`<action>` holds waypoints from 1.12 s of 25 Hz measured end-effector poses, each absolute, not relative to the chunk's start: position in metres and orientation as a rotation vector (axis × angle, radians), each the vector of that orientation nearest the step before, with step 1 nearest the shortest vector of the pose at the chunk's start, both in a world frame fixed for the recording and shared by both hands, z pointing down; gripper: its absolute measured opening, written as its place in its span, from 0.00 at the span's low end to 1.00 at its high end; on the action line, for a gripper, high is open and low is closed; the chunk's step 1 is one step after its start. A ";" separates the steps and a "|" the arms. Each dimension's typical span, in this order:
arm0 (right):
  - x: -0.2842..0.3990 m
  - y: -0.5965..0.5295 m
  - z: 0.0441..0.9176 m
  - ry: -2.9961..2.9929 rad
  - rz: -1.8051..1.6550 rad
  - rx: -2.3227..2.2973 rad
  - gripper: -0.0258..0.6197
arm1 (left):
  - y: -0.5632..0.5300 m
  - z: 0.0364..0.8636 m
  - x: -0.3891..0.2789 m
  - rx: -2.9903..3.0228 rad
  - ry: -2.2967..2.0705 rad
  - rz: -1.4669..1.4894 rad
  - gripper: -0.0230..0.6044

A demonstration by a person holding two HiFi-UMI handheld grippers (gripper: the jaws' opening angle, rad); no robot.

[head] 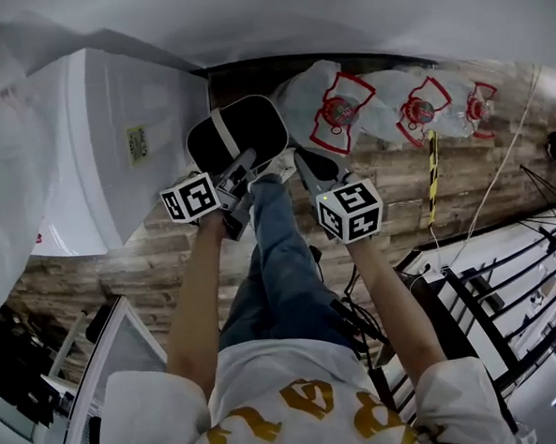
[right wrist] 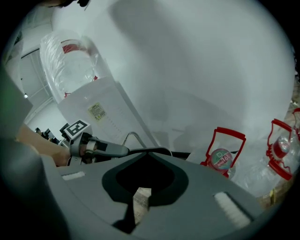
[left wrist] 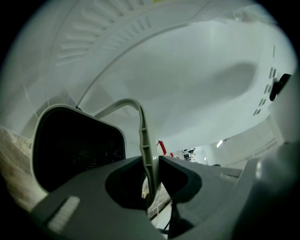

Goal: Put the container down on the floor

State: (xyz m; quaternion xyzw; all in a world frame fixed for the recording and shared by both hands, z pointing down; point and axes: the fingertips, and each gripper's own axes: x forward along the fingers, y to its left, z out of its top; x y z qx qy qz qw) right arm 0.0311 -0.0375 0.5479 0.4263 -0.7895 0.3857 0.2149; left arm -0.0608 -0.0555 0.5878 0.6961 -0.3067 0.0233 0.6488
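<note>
One handle [left wrist: 141, 123] in left gripper [left wrist: 153, 163]

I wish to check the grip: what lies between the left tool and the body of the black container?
Only the container's thin pale handle, which the left tool clamps; it arcs to the container. The left gripper view shows this.

Left gripper [head: 247, 161] clamped, right gripper [head: 303, 158] closed.

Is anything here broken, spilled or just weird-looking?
Nothing is spilled or broken. The one odd sight is that the black container hangs over the floor by its thin handle, pinched in the left gripper alone. The right gripper beside it is shut on nothing.
</note>
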 end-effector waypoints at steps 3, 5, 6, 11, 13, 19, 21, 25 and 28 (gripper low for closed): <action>0.035 -0.039 0.571 -2.134 1.133 1.232 0.08 | -0.057 0.604 -0.064 1.579 -0.716 0.076 0.16; 0.034 -0.044 0.583 -2.114 1.168 1.271 0.08 | -0.062 0.614 -0.068 1.572 -0.737 0.069 0.15; 0.032 -0.047 0.588 -2.113 1.170 1.275 0.08 | -0.064 0.618 -0.069 1.570 -0.745 0.068 0.15; 0.014 -0.050 0.606 -2.144 1.187 1.230 0.08 | -0.068 0.634 -0.070 1.560 -0.762 0.051 0.15; 0.008 -0.049 0.616 -2.142 1.179 1.222 0.08 | -0.068 0.643 -0.070 1.560 -0.768 0.051 0.15; -0.001 -0.053 0.644 -2.124 1.141 1.227 0.08 | -0.074 0.671 -0.067 1.561 -0.764 0.082 0.15; -0.004 -0.051 0.657 -2.108 1.135 1.219 0.08 | -0.076 0.681 -0.065 1.562 -0.763 0.092 0.15; -0.006 -0.047 0.677 -2.084 1.138 1.196 0.08 | -0.076 0.700 -0.062 1.560 -0.758 0.117 0.15; -0.009 -0.045 0.688 -2.076 1.142 1.182 0.08 | -0.077 0.713 -0.062 1.558 -0.764 0.134 0.15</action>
